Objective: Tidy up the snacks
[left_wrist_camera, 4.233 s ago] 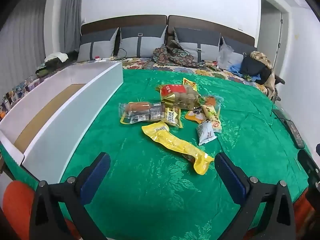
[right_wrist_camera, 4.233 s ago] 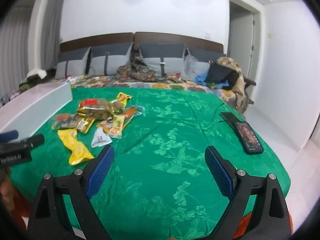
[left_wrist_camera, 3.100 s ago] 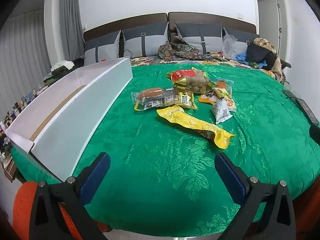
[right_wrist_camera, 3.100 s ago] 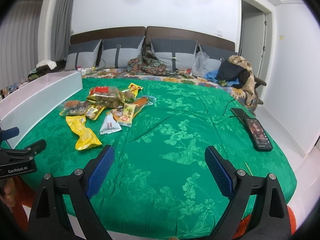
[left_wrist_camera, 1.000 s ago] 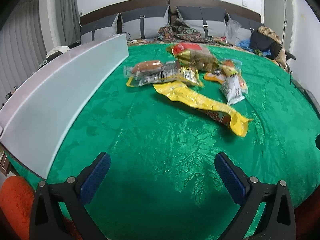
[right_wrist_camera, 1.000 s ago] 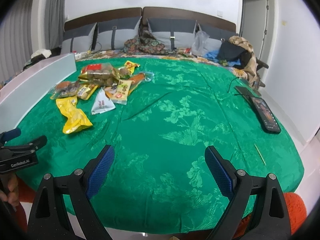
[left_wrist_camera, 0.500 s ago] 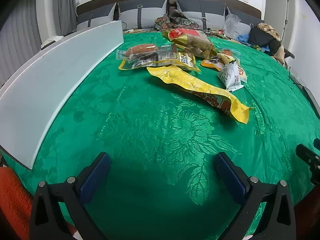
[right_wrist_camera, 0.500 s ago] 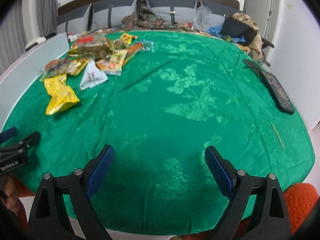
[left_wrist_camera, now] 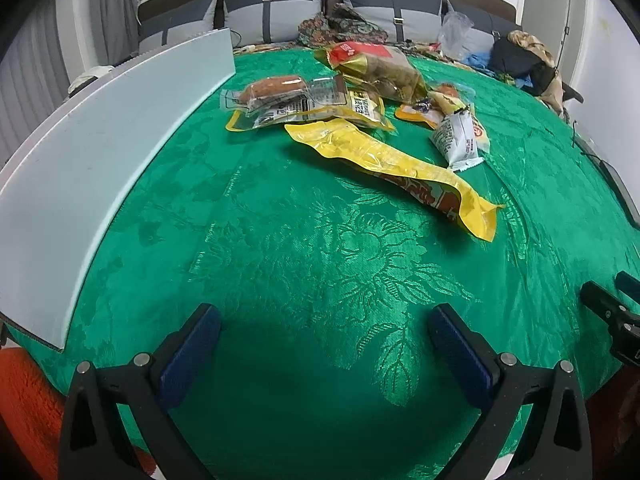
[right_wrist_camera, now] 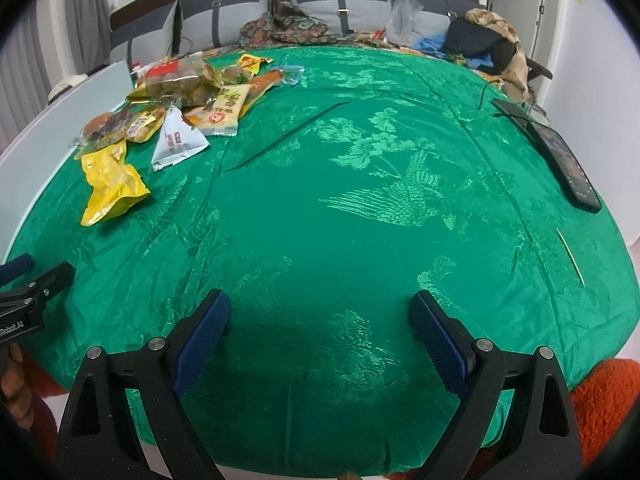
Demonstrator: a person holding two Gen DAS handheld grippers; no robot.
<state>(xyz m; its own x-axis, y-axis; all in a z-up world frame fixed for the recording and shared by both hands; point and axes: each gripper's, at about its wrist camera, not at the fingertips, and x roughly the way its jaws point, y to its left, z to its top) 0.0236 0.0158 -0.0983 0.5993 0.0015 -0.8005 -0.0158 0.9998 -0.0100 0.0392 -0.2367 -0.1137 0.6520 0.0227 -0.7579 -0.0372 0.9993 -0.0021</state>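
Holding both my grippers wide open, I am gripping nothing at all. My left gripper (left_wrist_camera: pixel 324 330) is hanging low over the green cloth (left_wrist_camera: pixel 320 248), and its blue pads (left_wrist_camera: pixel 190 350) are standing far apart with only cloth between them. My right gripper (right_wrist_camera: pixel 318 316) is doing the same thing over the cloth on the other side, with its blue pads (right_wrist_camera: pixel 438 342) spread wide too.

Looking out from my left gripper, the long yellow snack bag (left_wrist_camera: pixel 394 168) is lying flat on the cloth, well in front of my fingers. Behind it, the clear pack with a sausage (left_wrist_camera: pixel 276 88) is sitting on top of a flat yellow packet (left_wrist_camera: pixel 352 110). A big bag with a red top (left_wrist_camera: pixel 374 66) is lying further back. A small white packet (left_wrist_camera: pixel 456 142) is lying just beside the far part of the yellow bag. All the snacks are bunched together in a pile.

A long white box (left_wrist_camera: pixel 100 140) is standing on the left side of the cloth, near the pile.

Looking out from my right gripper, a black phone (right_wrist_camera: pixel 564 168) is lying on the far right edge of the cloth, well apart from the snacks. Grey pillows (right_wrist_camera: pixel 344 4) are leaning at the back.
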